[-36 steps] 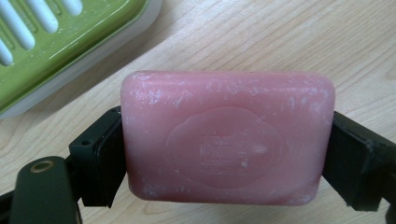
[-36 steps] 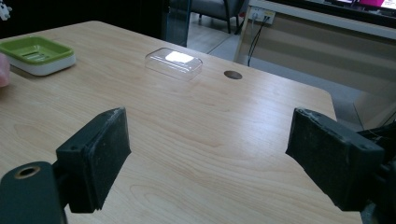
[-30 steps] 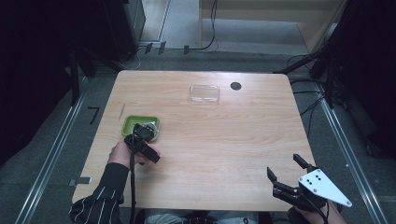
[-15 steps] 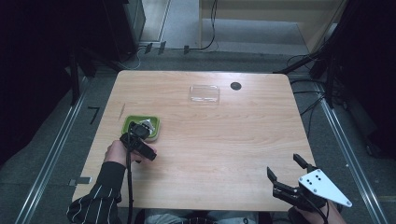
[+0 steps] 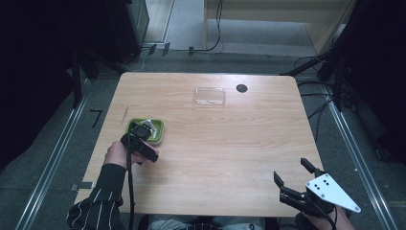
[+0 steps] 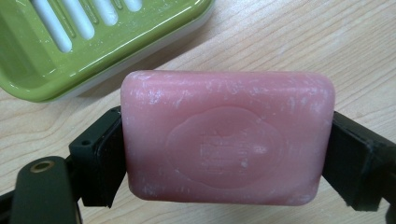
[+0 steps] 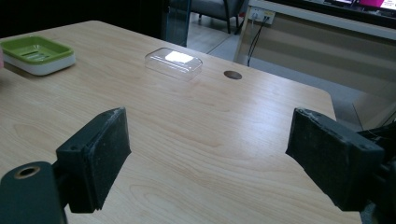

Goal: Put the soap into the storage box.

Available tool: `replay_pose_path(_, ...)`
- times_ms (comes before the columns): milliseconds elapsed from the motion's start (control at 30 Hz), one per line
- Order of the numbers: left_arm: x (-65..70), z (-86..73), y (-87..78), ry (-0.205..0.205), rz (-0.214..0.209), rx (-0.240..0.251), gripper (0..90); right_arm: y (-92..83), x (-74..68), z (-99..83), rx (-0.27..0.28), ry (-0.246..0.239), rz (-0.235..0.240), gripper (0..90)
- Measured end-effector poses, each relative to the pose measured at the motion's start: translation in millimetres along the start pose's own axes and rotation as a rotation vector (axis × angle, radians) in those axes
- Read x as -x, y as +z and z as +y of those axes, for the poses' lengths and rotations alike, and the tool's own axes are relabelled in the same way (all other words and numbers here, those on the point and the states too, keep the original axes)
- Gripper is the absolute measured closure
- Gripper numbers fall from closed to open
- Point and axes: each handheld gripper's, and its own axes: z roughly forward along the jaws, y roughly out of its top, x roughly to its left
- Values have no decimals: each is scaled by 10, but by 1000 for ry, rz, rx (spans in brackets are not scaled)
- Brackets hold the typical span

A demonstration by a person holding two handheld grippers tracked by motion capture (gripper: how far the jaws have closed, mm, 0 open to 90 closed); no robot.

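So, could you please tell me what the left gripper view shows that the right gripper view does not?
Left gripper view alone: a pink soap bar clamped between the left tool's two black jaws, held over the wood just beside the green soap dish, whose slotted bottom is seen close up.

Right gripper view alone: the right tool open on nothing, a clear plastic lid lying farther off, and a round hole in the tabletop beyond it.

Both: the green dish and the wooden table.

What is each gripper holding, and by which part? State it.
Left gripper: pink rectangular soap bar, jaws clamped on its two short ends. Right gripper: nothing, jaws wide apart.
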Motion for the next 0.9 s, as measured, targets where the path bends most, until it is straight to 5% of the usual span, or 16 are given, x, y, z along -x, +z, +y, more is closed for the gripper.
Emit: replay_pose_path(900, -133, 166, -70, -44, -1, 29, 136, 3, -2, 1, -3, 0, 4, 136)
